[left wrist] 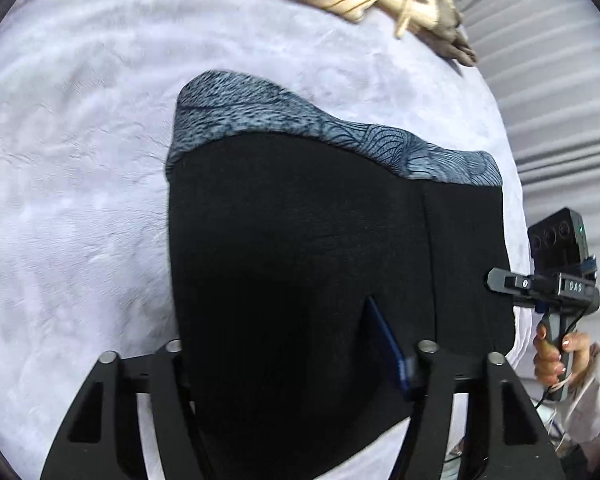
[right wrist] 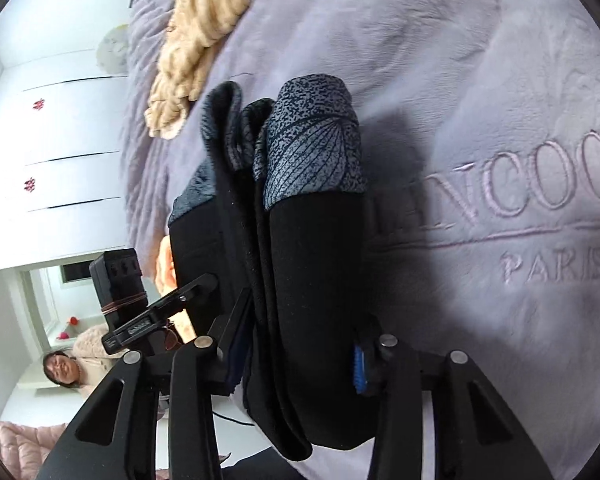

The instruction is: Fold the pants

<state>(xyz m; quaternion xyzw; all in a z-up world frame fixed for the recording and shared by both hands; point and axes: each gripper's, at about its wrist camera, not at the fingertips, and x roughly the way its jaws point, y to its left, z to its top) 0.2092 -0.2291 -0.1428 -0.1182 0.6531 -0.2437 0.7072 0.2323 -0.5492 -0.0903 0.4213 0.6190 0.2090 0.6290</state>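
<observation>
Both grippers, left [left wrist: 300,364] and right [right wrist: 296,344], were clamped on folded black pants [left wrist: 300,240] held above a lilac blanket [left wrist: 80,160]; either loosening its hold might let the layers slide apart.

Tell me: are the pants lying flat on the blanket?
No. Both grippers, left gripper and right gripper, hold the pants raised above the blanket.

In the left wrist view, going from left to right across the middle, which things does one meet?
Lavender blanket → black pants with the patterned band on top → right gripper at the pants' right edge → the person's right hand on its handle.
</observation>
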